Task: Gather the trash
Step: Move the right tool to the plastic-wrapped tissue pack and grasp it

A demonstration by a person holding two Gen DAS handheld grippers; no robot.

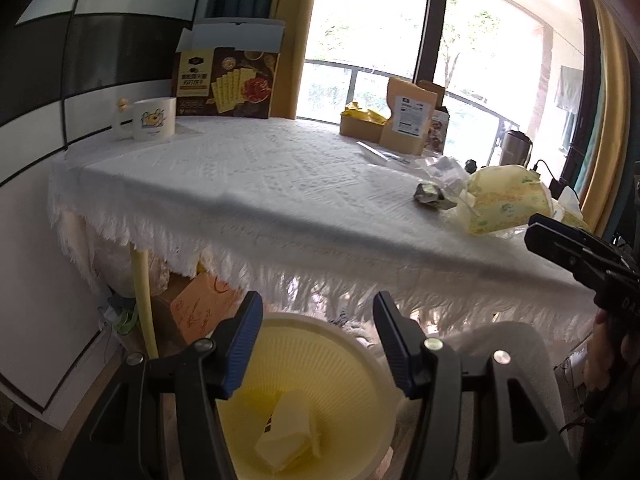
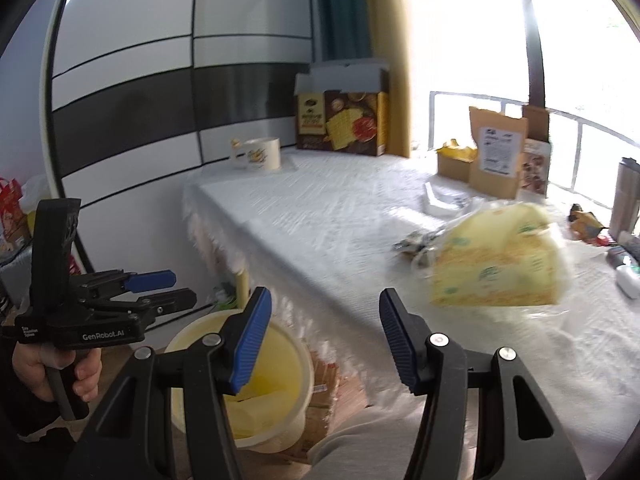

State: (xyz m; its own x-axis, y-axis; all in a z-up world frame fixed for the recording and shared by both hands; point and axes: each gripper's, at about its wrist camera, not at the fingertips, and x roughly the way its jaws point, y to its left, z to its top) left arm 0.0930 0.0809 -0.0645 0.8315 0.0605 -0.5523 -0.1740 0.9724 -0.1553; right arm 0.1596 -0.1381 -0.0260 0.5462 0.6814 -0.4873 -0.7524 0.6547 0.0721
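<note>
My left tool (image 1: 318, 344) stands with its blue pads apart and nothing between them, and it hangs directly over the yellow bin (image 1: 352, 356) on the floor at the worktop's near edge. A pale yellow wrapper (image 1: 288, 436) already lies in the bottom of the bin. My right tool (image 2: 326, 338) is likewise parted and empty, pointing across the worktop (image 2: 340, 216) with its fringed white cloth.

From the right wrist view, the trash lies at about two o'clock: a yellow printed package (image 2: 504, 264) in clear film, resting on the cloth, with a small dark crumpled scrap (image 2: 412, 245) just beside it at its nine o'clock side. Clear plastic (image 2: 444, 200) lies behind them, toward twelve. In the same view the bin sits at seven o'clock, below the worktop edge, and a hand (image 2: 56, 368) holds the left tool at nine o'clock.

Along the far edge, at twelve o'clock, stand a cracker box (image 2: 344, 120) with its flap up and a white mug (image 2: 258, 156) to its left. At one o'clock are a kraft pouch (image 2: 498, 152) and a small carton (image 2: 456, 164) of yellow packets. A steel tumbler (image 2: 626, 196) stands at three o'clock.
</note>
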